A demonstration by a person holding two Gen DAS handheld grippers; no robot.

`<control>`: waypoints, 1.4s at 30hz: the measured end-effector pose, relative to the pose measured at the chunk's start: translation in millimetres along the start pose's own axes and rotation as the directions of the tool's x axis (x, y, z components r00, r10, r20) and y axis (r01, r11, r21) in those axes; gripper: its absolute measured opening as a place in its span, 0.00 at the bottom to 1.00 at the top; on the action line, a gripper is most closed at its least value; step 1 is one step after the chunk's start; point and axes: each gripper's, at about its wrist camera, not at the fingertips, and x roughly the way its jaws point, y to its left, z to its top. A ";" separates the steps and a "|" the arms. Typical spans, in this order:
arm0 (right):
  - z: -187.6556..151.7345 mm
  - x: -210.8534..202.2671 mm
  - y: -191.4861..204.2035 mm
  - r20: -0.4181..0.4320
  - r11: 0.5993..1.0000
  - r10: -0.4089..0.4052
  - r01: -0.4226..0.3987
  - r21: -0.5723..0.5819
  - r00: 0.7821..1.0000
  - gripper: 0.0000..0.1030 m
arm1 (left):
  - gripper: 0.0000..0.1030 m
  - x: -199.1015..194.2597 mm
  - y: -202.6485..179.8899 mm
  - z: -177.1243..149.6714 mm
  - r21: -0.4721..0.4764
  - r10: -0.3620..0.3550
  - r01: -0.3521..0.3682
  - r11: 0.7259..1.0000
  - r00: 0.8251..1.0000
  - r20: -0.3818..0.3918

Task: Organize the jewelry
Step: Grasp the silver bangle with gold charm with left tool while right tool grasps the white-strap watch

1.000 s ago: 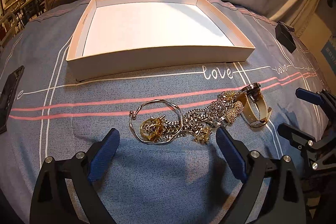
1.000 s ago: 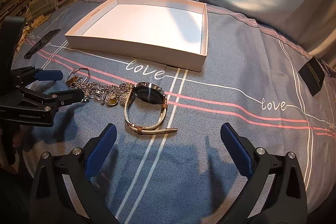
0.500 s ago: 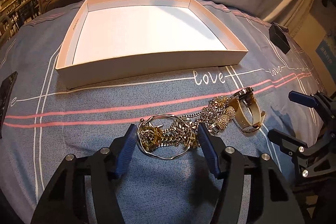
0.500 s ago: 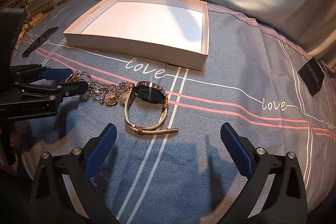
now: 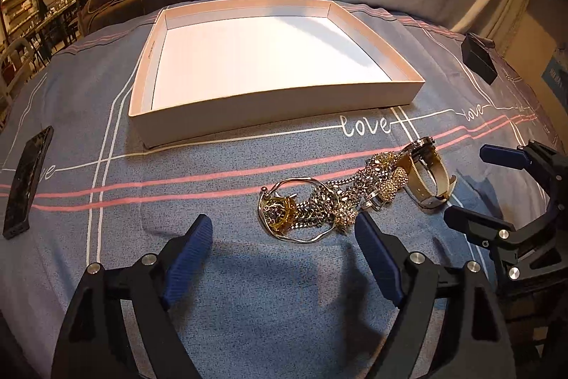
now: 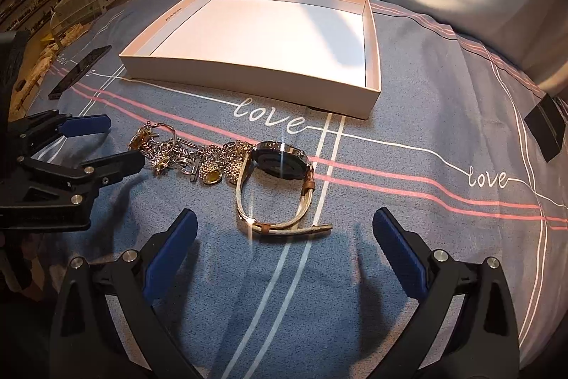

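Observation:
A tangled pile of gold and silver jewelry (image 5: 319, 208) lies on the grey cloth, with a silver bangle (image 5: 301, 238) at its left end and a wristwatch with a beige strap (image 5: 427, 176) at its right end. The pile (image 6: 188, 155) and the watch (image 6: 280, 162) also show in the right wrist view. My left gripper (image 5: 284, 237) is open, just in front of the bangle, its right finger beside the pile. My right gripper (image 6: 284, 237) is open and empty, just in front of the watch strap. An empty white shallow box (image 5: 277, 109) sits behind the jewelry.
A black phone (image 5: 26, 180) lies at the left edge of the cloth. A small black box (image 5: 477, 57) sits at the far right. The box's rim (image 6: 248, 73) stands between the jewelry and the far side. A pale pillow lies behind the box.
My left gripper narrowed around the bangle half a second ago, then opened wider and shifted left, so the pile now sits toward its right finger. The right gripper stayed put.

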 end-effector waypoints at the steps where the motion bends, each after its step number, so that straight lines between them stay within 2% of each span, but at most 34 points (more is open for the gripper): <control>1: -0.9 -0.3 0.9 0.000 1.000 -0.002 0.002 -0.004 1.000 0.95 | 0.64 4.1 0.2 1.7 0.003 -0.007 0.007 1.000 1.000 -0.004; 3: -2.6 -0.1 2.3 -0.004 1.000 0.004 -0.004 -0.008 1.000 0.95 | 0.62 11.5 1.1 6.7 -0.009 -0.016 0.016 1.000 1.000 -0.015; 9: -6.7 0.0 -0.4 -0.012 1.000 0.011 -0.011 0.002 1.000 0.95 | 0.63 24.0 10.7 13.7 -0.019 0.100 -0.101 0.995 0.994 -0.048; 11: -7.1 -0.9 -1.0 -0.009 1.000 0.012 -0.012 0.001 1.000 0.95 | 0.63 18.6 21.3 11.5 -0.045 0.099 -0.101 0.994 0.994 -0.049; 13: -6.8 -0.5 -2.2 -0.010 1.000 0.013 -0.013 0.001 1.000 0.95 | 0.62 12.0 30.5 8.6 -0.081 0.131 -0.135 0.988 0.990 -0.049; 15: -5.9 0.7 -2.5 -0.010 1.000 0.020 -0.020 0.004 1.000 0.95 | 0.63 7.3 33.8 6.0 -0.103 0.099 -0.104 0.989 0.994 -0.054; 17: -4.9 2.0 -2.5 -0.010 1.000 0.021 -0.021 0.002 1.000 0.95 | 0.64 2.4 28.1 5.3 -0.084 0.082 -0.085 0.993 0.996 -0.040; 21: -6.1 4.6 -1.5 -0.021 1.000 0.027 -0.027 -0.002 0.999 0.95 | 0.65 7.1 9.2 8.1 -0.007 0.089 -0.089 0.996 0.996 -0.027; 28: -8.0 5.3 -5.0 -0.026 1.000 0.024 -0.024 0.005 0.999 0.95 | 0.64 13.6 -5.0 17.7 0.008 0.070 -0.069 0.998 0.997 -0.029; 30: -8.3 6.5 -6.6 -0.028 1.000 0.027 -0.026 0.011 0.999 0.95 | 0.64 18.2 -7.3 19.0 0.022 0.085 -0.084 0.996 0.996 -0.041; 34: -8.1 5.4 -9.4 -0.023 0.999 0.030 -0.030 0.020 0.999 0.95 | 0.65 19.9 -6.4 20.8 -0.014 0.045 -0.045 0.999 0.998 -0.054; 36: -7.6 5.7 -9.9 -0.024 1.000 0.025 -0.024 0.016 0.999 0.95 | 0.65 20.2 -10.8 20.1 0.007 0.057 -0.057 0.998 0.997 -0.052; 38: -7.7 6.4 -9.9 -0.025 1.000 0.025 -0.025 0.018 0.999 0.95 | 0.58 27.0 -10.8 17.2 0.012 0.059 -0.058 0.998 0.996 -0.074; 42: -8.3 7.5 -8.1 -0.031 1.000 0.027 -0.027 0.010 0.999 0.95 | 0.52 24.1 -2.2 18.4 -0.023 0.040 -0.042 0.999 0.997 -0.061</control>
